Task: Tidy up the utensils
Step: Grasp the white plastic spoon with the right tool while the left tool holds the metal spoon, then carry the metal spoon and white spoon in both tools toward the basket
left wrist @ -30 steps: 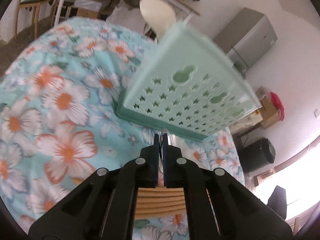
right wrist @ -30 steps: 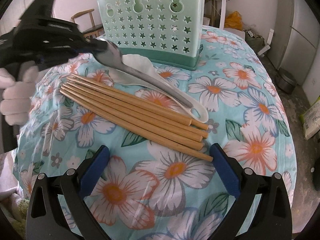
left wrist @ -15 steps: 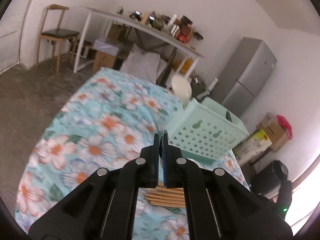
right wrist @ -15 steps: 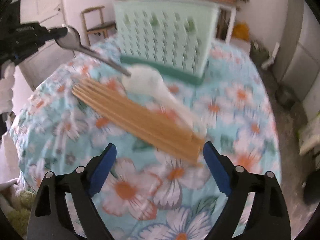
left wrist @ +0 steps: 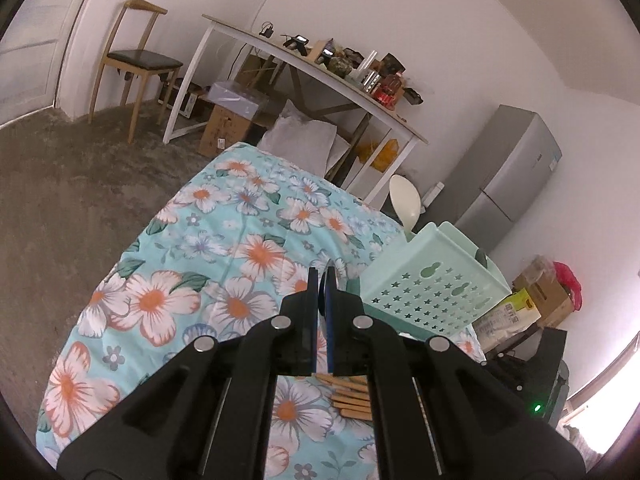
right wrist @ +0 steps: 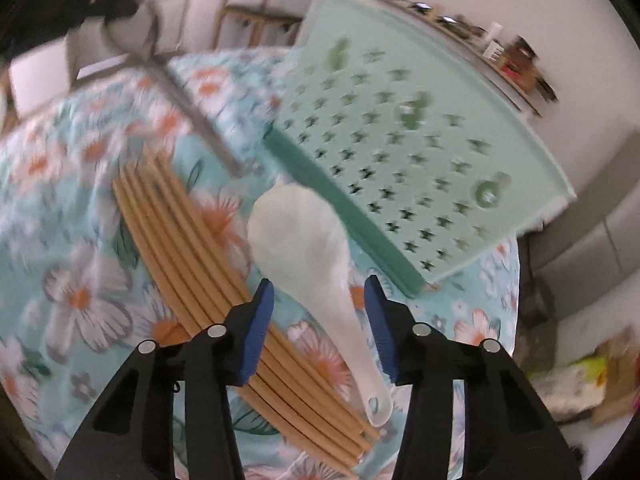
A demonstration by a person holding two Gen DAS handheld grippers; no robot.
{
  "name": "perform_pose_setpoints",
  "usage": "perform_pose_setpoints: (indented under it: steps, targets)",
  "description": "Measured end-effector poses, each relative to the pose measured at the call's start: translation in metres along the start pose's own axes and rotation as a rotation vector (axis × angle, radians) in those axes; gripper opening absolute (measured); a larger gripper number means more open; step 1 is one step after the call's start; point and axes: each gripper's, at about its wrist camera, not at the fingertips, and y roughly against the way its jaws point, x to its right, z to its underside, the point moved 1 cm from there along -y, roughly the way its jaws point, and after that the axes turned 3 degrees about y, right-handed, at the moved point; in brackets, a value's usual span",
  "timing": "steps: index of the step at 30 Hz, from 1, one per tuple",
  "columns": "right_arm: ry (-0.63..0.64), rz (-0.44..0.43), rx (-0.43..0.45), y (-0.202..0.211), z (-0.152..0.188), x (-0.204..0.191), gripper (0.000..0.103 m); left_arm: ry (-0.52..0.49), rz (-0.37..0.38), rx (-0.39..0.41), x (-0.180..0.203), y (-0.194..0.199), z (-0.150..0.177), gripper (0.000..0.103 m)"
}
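A mint-green perforated utensil holder (left wrist: 432, 284) (right wrist: 404, 140) stands on the floral tablecloth, with a white spoon (left wrist: 406, 204) upright in it. My left gripper (left wrist: 320, 284) is shut on a metal spoon (right wrist: 180, 92), held in the air to the left of the holder; in the left wrist view only a thin edge shows between the pads. My right gripper (right wrist: 318, 300) is open and low over the table, its fingers either side of a white plastic spoon (right wrist: 308, 240). Several wooden chopsticks (right wrist: 224, 280) (left wrist: 348, 396) lie side by side left of that spoon.
The table (left wrist: 224, 240) is covered with a turquoise flowered cloth and drops off to bare floor (left wrist: 80, 176) on the left. A wooden chair (left wrist: 136, 60), a white desk (left wrist: 304, 68) with clutter and a grey fridge (left wrist: 508, 176) stand behind.
My left gripper has lifted the metal spoon off the table and away to the left. My right gripper has moved forward and down and narrowed around the white spoon.
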Motion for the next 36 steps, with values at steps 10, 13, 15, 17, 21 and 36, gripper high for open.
perform_pose_setpoints:
  steps: [10,13,15,17,21,36]
  targets:
    - [0.249,0.078,-0.024,-0.014,-0.026,-0.029,0.040,0.025,0.007,-0.011,-0.012,-0.011,0.003,0.002]
    - [0.271,0.104,-0.020,-0.018,-0.036,-0.036,0.040,0.033,0.002,-0.004,-0.015,-0.011,0.002,0.002]
    - [0.265,0.109,-0.026,-0.023,-0.041,-0.037,0.039,0.035,-0.001,0.000,-0.017,-0.009,0.001,0.002]
    - [0.237,0.094,-0.023,-0.027,-0.047,-0.035,0.038,0.037,-0.003,0.005,-0.018,-0.008,0.001,0.002]
    - [0.163,0.032,-0.018,-0.030,-0.052,-0.034,0.016,0.039,-0.007,0.014,-0.019,-0.004,-0.001,0.002]
    - [-0.113,0.021,0.202,0.061,-0.029,0.011,0.003,-0.023,0.035,0.142,0.015,0.038,-0.025,0.002]
